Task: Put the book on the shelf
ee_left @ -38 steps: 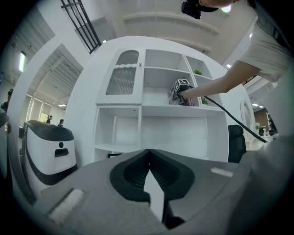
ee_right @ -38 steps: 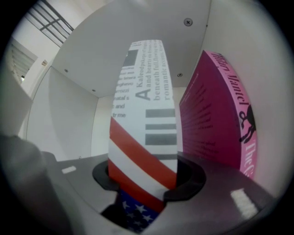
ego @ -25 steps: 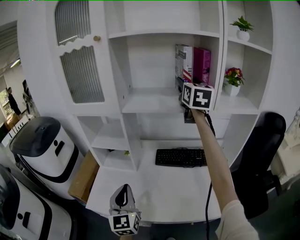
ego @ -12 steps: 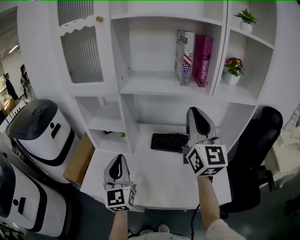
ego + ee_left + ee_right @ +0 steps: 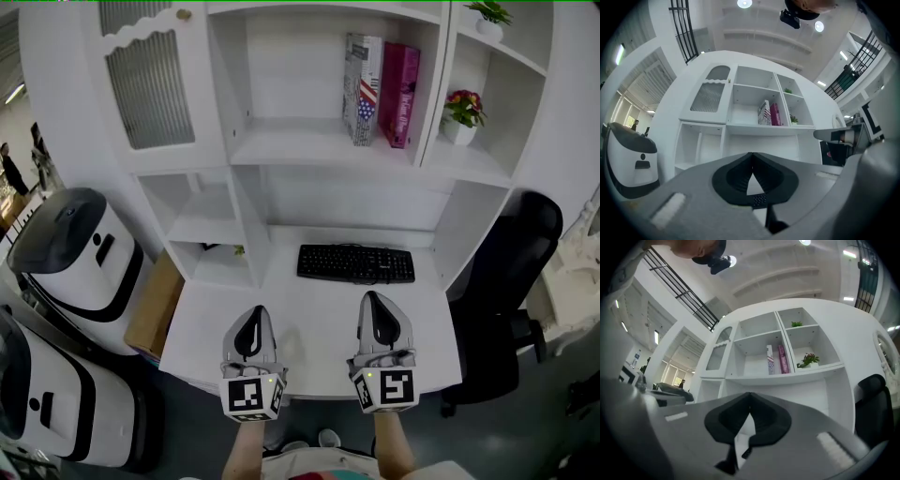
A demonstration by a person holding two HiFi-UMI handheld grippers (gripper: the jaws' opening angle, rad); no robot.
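Note:
Two books stand upright on the middle shelf (image 5: pixel 309 145) of the white wall unit: a grey one with a flag print (image 5: pixel 361 89) and a magenta one (image 5: pixel 397 94) to its right. They show again in the gripper views, the grey book (image 5: pixel 763 113) (image 5: pixel 770 360) beside the magenta one (image 5: pixel 774 115) (image 5: pixel 781 359). My left gripper (image 5: pixel 254 324) and right gripper (image 5: pixel 378 309) hover side by side over the front of the white desk (image 5: pixel 314 323), both shut and empty, far below the books.
A black keyboard (image 5: pixel 355 263) lies at the back of the desk. Potted plants (image 5: pixel 460 113) sit in the right shelf cells. A black office chair (image 5: pixel 511 300) stands at the right. White-and-black machines (image 5: pixel 70 267) and a cardboard box (image 5: pixel 155 305) stand at the left.
My right gripper has drawn back from the shelf by the books, come down to the desk front, and shut with nothing in it. The left gripper has barely shifted.

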